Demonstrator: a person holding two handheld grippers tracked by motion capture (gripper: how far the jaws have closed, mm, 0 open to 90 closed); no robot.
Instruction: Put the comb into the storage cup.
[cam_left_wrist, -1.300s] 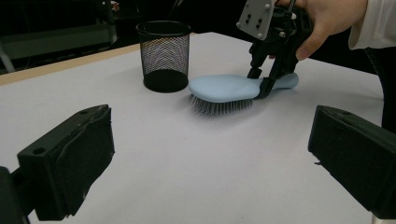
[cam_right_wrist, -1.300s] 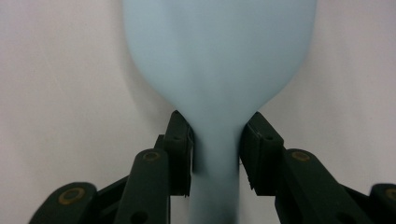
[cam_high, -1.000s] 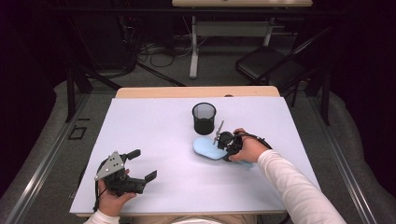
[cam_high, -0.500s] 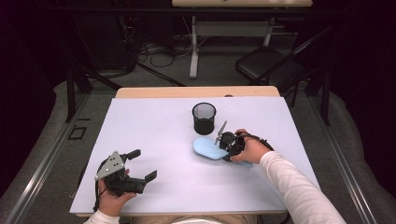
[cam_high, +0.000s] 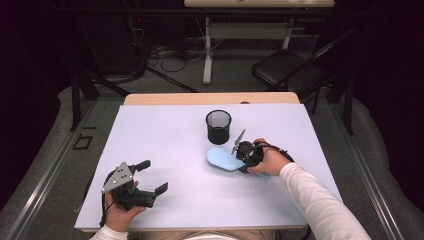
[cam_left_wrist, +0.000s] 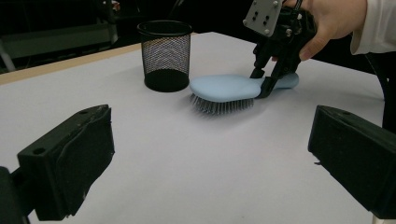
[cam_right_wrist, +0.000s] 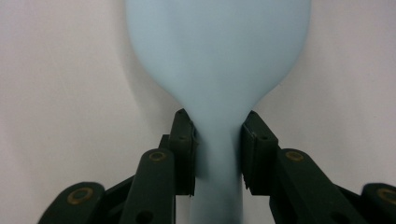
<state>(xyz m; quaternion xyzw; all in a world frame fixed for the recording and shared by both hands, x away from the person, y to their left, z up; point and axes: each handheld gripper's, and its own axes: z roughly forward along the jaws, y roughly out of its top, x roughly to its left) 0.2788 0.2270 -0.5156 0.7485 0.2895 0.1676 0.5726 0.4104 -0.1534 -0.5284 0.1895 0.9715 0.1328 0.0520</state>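
Right of the frame's centre, the right tool (cam_high: 243, 159) pinches the neck of the light blue hairbrush (cam_high: 223, 158), lying bristles down on the bench (cam_high: 165, 145). At lower left, the left tool (cam_high: 153, 176) is spread.

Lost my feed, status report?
Right gripper shut on hairbrush handle. Left gripper open, idle. Brush bristles down on table. Mesh cup close beside.
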